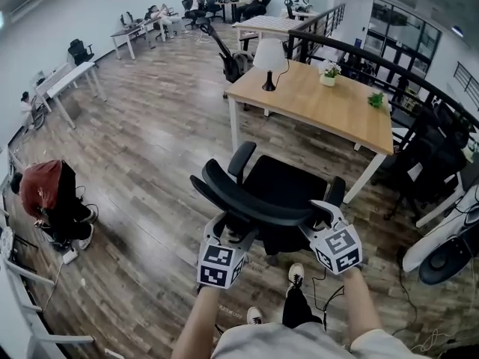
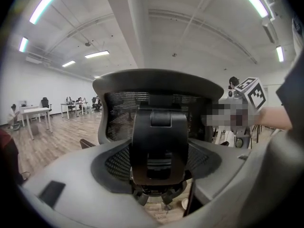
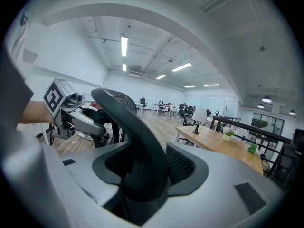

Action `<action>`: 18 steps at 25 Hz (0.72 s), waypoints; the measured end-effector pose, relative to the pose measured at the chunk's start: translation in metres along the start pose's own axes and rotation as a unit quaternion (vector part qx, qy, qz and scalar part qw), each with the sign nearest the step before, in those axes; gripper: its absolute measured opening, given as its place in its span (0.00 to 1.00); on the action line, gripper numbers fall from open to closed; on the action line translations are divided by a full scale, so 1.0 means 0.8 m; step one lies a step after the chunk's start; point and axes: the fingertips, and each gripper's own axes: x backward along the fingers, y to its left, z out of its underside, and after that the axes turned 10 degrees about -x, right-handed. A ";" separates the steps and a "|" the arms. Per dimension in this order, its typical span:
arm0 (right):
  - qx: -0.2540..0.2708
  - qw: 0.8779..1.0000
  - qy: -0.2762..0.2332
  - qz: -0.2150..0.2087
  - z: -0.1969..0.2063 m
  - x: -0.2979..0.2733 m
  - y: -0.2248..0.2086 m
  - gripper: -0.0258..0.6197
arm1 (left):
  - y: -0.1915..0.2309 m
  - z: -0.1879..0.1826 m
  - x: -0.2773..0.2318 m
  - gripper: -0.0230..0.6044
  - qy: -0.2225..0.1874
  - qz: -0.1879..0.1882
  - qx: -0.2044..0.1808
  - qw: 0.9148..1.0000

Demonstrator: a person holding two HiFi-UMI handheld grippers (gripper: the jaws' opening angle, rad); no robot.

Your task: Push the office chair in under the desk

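Note:
The black office chair (image 1: 288, 189) stands with its back toward me, a short way out from the wooden desk (image 1: 314, 99). My left gripper (image 1: 224, 234) is behind the left part of the curved backrest (image 1: 247, 197). In the left gripper view the black centre bracket (image 2: 159, 141) stands between the wide jaws of the left gripper (image 2: 156, 175), with a gap showing below it. My right gripper (image 1: 323, 217) is at the backrest's right end. There the backrest rim (image 3: 137, 141) fills the space between the pads of the right gripper (image 3: 145, 167).
A white lamp (image 1: 269, 58) and a small potted plant (image 1: 328, 72) stand on the desk. A black railing (image 1: 389, 66) and dark chairs (image 1: 434, 155) are to the right. A person in red (image 1: 45, 189) crouches at the left. Wooden floor lies around the chair.

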 end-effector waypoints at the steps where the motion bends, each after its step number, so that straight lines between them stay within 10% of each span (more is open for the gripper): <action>1: 0.006 1.000 -0.003 -0.003 0.000 -0.001 0.000 0.41 | 0.001 0.000 -0.001 0.57 0.002 -0.003 0.000 1.000; 18: -0.004 0.999 -0.012 -0.033 -0.006 -0.021 -0.035 0.40 | 0.008 -0.017 -0.037 0.56 -0.002 -0.020 0.007 1.000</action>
